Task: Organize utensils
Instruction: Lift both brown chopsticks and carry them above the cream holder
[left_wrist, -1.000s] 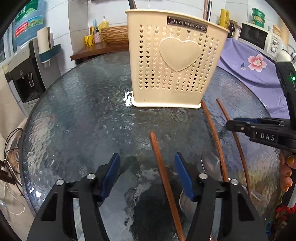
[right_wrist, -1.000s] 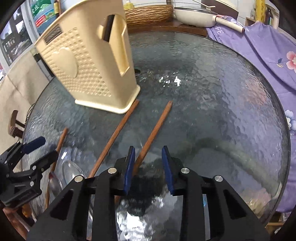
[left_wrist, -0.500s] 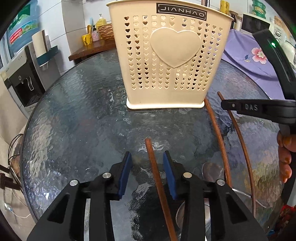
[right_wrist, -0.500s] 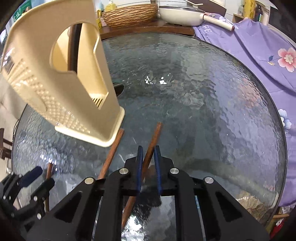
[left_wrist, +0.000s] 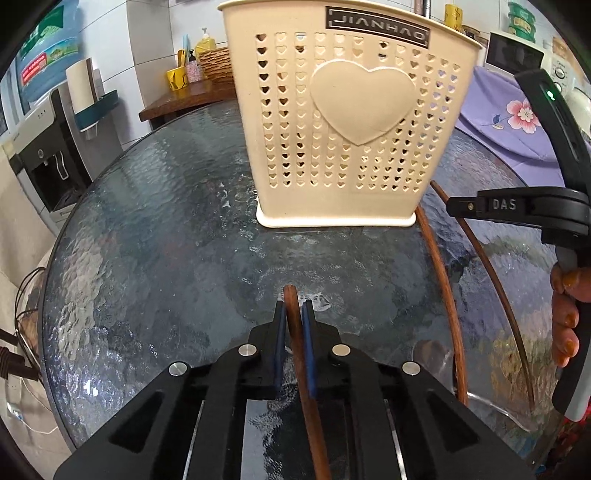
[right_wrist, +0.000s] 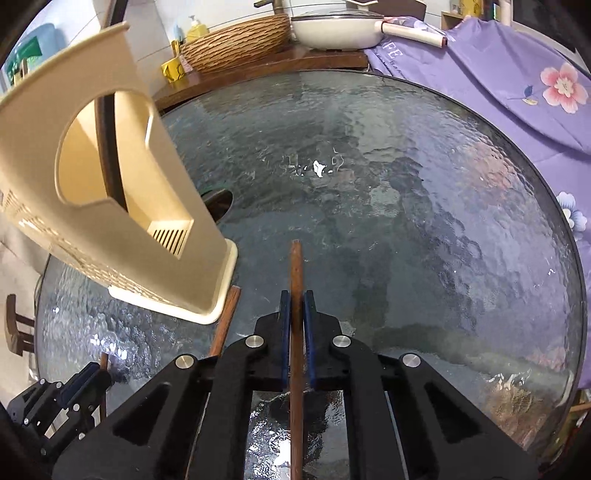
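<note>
- On the glass desk we have two wooden chopsticks in hand: the left tool is clenched on one chopstick, its tip just proud of the blue pads, and the right tool is clenched on another chopstick, which reaches further forward past its pads.
- Straight ahead of the left tool stands the cream utensil holder (upright, heart holes on its face); from the right wrist view it sits to the left, its side cut-out showing a dark handle already inside.
- One more chopstick lies loose on the desk, one end touching the holder's base corner; we must not knock it as we lift.
- For the step in hand, we judge the job is to raise both sticks clear of the glass and carry them to the holder's open top.
- We should keep both grips firm, since a thin, smooth stick can pivot or slide between flat pads, more so on the left, where little length shows ahead of the pads.
- We should tip each stick toward vertical before it reaches the rim, so that it drops in rather than catching on the wall.
- We would go one tool at a time (the holder looks light and could shift if nudged).
</note>
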